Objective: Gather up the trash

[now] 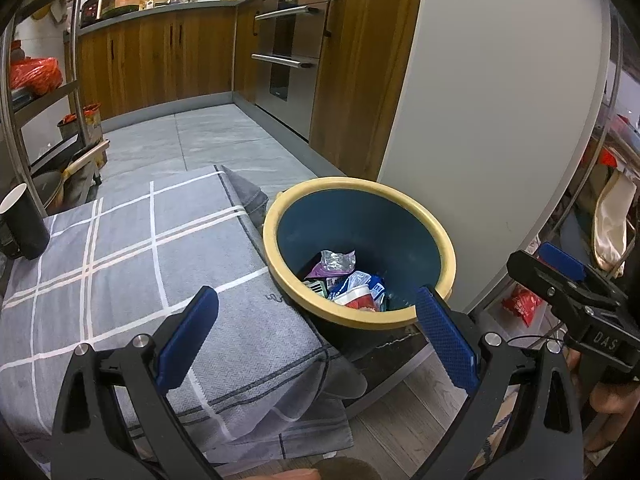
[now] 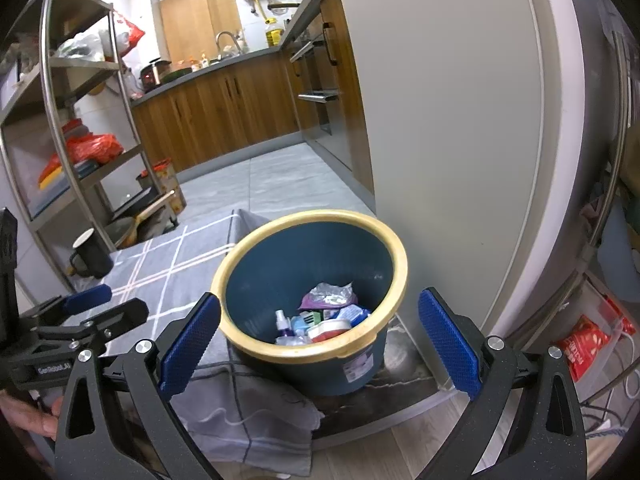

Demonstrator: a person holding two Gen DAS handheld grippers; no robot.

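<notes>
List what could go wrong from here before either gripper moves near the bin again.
1. The black mug stands on the checked cloth; if a finger snags and drags the cloth, the mug may tip.
2. The bin sits right against the cloth's edge and close to the white panel; a bump from the open right gripper could knock it over, spilling the wrappers.
3. The left gripper and right gripper are close together and could collide.
</notes>
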